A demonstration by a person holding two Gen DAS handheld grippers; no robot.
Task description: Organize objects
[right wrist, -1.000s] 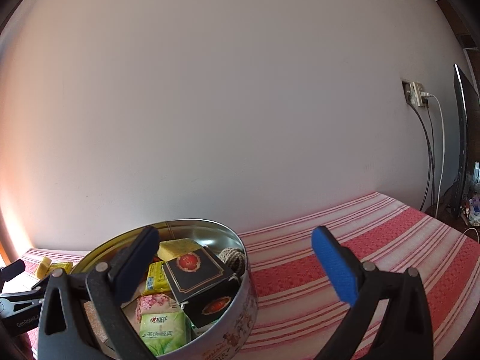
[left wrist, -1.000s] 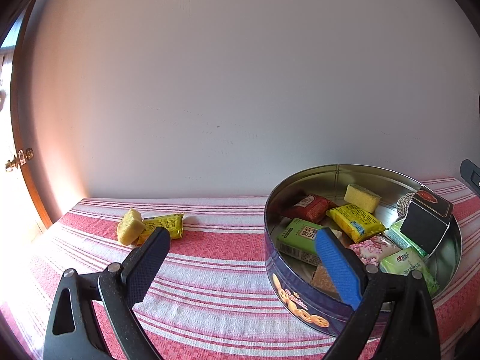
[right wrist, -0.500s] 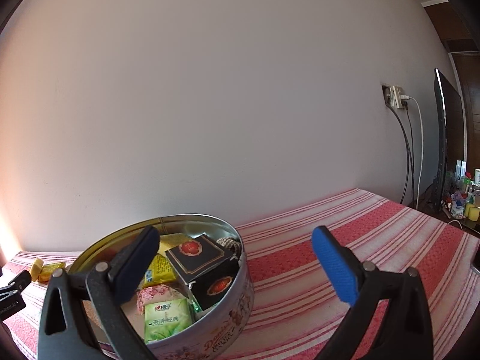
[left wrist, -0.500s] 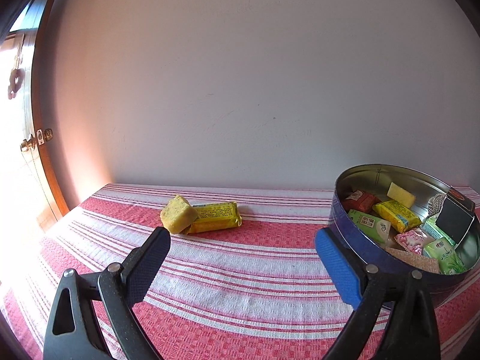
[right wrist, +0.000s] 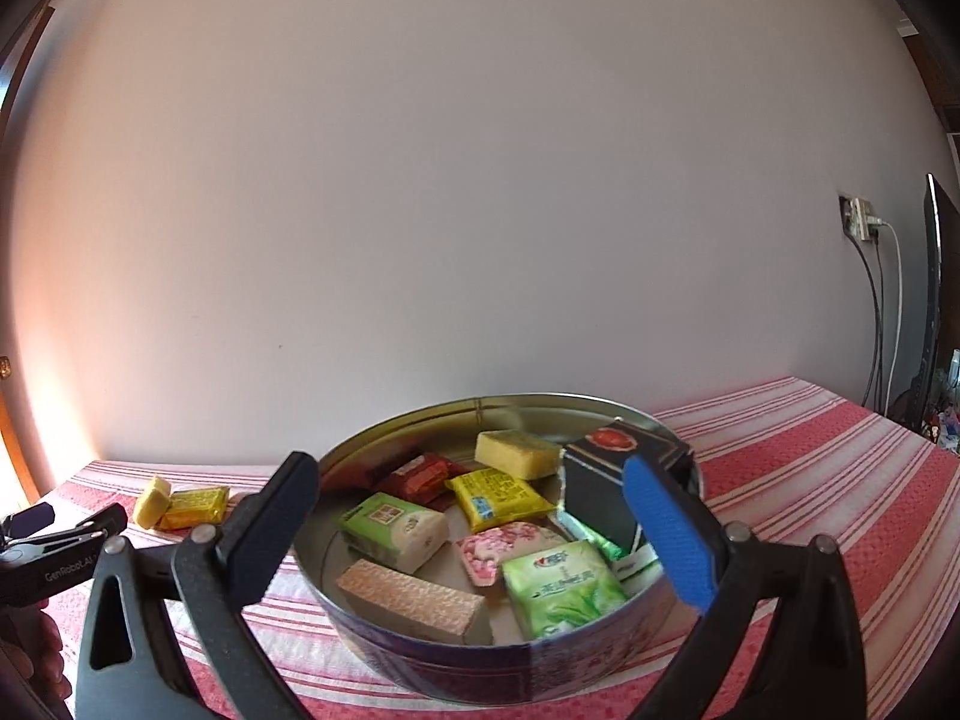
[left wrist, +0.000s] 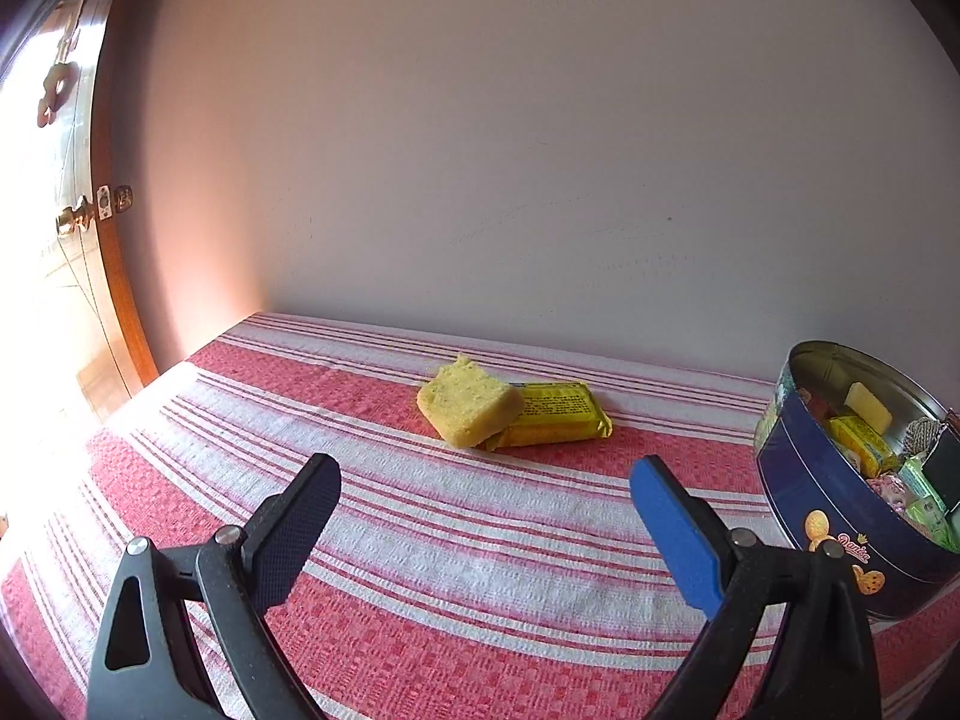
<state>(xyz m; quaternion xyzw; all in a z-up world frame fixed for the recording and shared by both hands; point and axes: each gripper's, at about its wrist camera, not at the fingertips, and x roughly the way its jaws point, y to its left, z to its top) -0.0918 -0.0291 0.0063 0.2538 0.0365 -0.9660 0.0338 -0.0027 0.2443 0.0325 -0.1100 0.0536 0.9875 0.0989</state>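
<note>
A yellow cake piece leans on a yellow wrapped bar on the red striped cloth near the wall; both also show in the right wrist view, the cake piece and the bar. My left gripper is open and empty, short of them and facing them. A round blue cookie tin holds several snack packets and a black box. My right gripper is open and empty above the tin's near side.
The wall runs close behind the table. A wooden door with a brass knob stands at the left. A wall socket with cables and a dark screen edge are at the right. The cloth's left edge is sunlit.
My left gripper has swung left from over the tin and now faces the cake piece and bar. My right gripper has turned left and down over the tin. Both stay open.
</note>
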